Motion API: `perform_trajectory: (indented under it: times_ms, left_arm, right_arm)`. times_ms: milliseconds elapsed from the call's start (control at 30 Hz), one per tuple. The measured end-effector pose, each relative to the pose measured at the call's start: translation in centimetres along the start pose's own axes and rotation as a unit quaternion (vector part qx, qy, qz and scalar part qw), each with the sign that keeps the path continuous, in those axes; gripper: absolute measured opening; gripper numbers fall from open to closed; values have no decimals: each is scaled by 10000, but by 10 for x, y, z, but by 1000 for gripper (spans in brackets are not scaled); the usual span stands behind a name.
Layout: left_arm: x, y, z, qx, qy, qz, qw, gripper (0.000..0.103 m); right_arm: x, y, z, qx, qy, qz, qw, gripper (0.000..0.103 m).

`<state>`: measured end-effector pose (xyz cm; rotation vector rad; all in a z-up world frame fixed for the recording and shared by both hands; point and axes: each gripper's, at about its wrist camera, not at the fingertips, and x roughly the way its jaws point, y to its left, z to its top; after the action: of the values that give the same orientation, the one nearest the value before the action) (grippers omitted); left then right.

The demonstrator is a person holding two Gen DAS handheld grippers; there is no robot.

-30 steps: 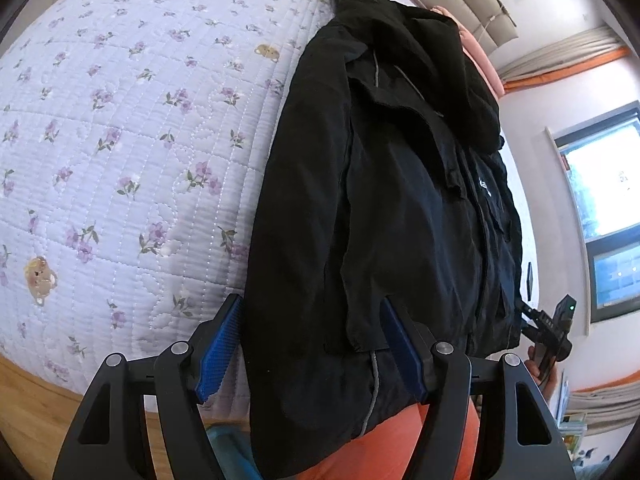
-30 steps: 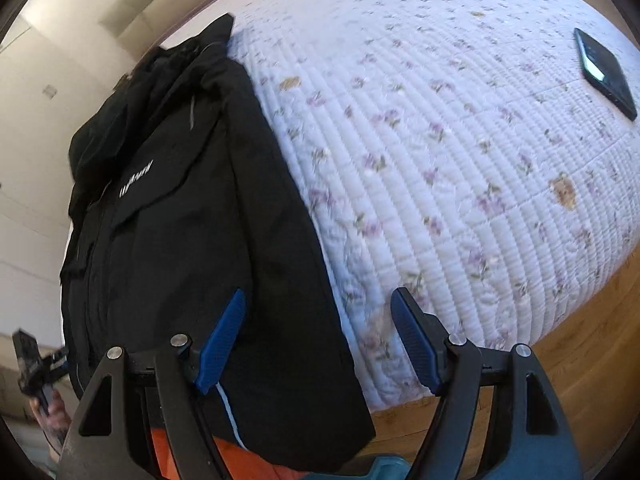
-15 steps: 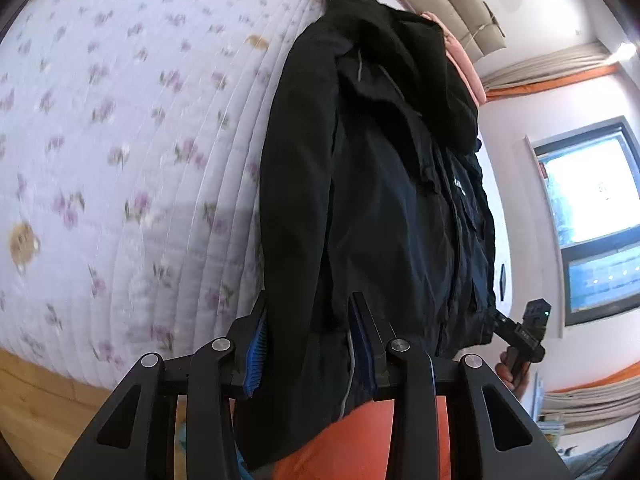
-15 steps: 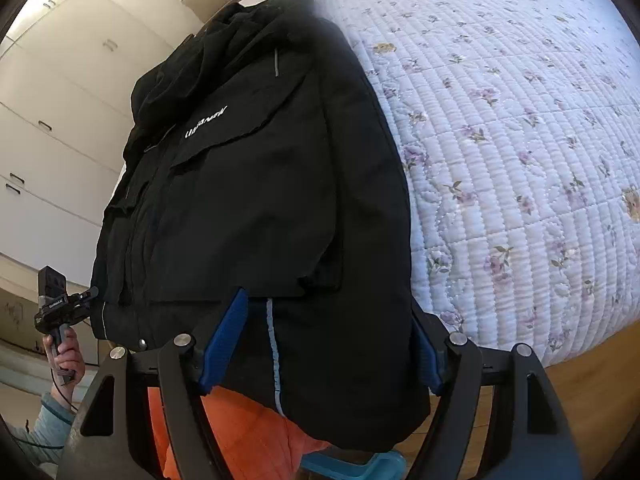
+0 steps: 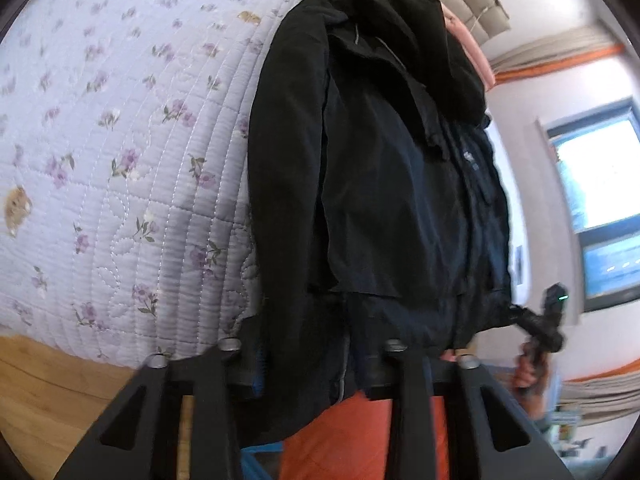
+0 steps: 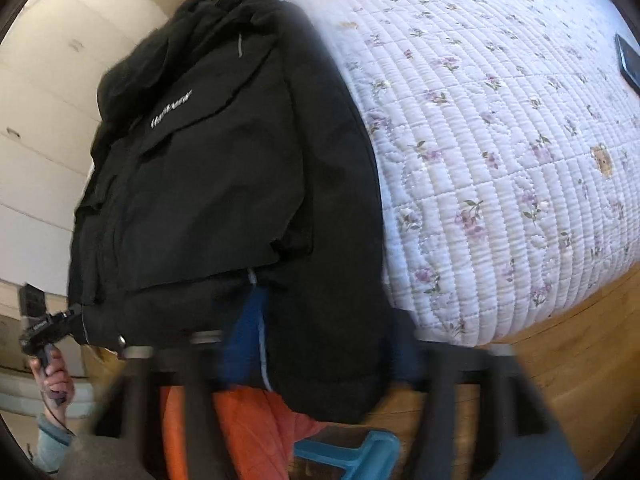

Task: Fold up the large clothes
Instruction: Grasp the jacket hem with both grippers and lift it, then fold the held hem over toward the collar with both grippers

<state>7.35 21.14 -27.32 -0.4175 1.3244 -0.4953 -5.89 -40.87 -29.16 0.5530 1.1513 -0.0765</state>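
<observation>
The black hooded nylon jacket (image 5: pixel 384 184) lay lengthwise on the bed's lilac floral quilted cover (image 5: pixel 120 168), its long axis running from the hood at the upper centre of the left wrist view down to the hem at the bottom, which overhung the bed's near edge.

Both grippers sat at that hem. The left hand-held gripper (image 5: pixel 308 364) was closing, its jaws nearly together with the sleeve-side hem cloth pinched between them. The right hand-held gripper (image 6: pixel 320 348), blurred, was closing too, with the jacket's (image 6: pixel 224 184) hem between its jaws; whether its pads pressed yet could not be told.

Open quilt (image 6: pixel 500 140) filled the right of the right wrist view, and only a dark phone (image 6: pixel 628 60) lay at its far right edge.
</observation>
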Motion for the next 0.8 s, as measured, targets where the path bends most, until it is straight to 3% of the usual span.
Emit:
perform_trajectory:
  times_ms: [67,233,400,533,800]
  left_arm:
    - [-5,-13,-3,166,-156,178,9996,9]
    - [-43,-27,5,9,-670,-532,9963,8]
    - [-73,-52,22,123,-1006,-784,9918,8]
    - [-70,-56,37,159,-941,-793,9923,8]
    - [-37,-53,63,317,-604,-514,9964,8]
  right_arm:
    - [-7,6,-2,-23,-23,97,9999,17]
    - [-33,22,0,5,-226,134,9997,15]
    - [-64,42,11,-8,-476,225,9986,15]
    - [-74,51,18,-57,-594,228,9980,15]
    - [-50,39,31,37,-249,375,9990,15]
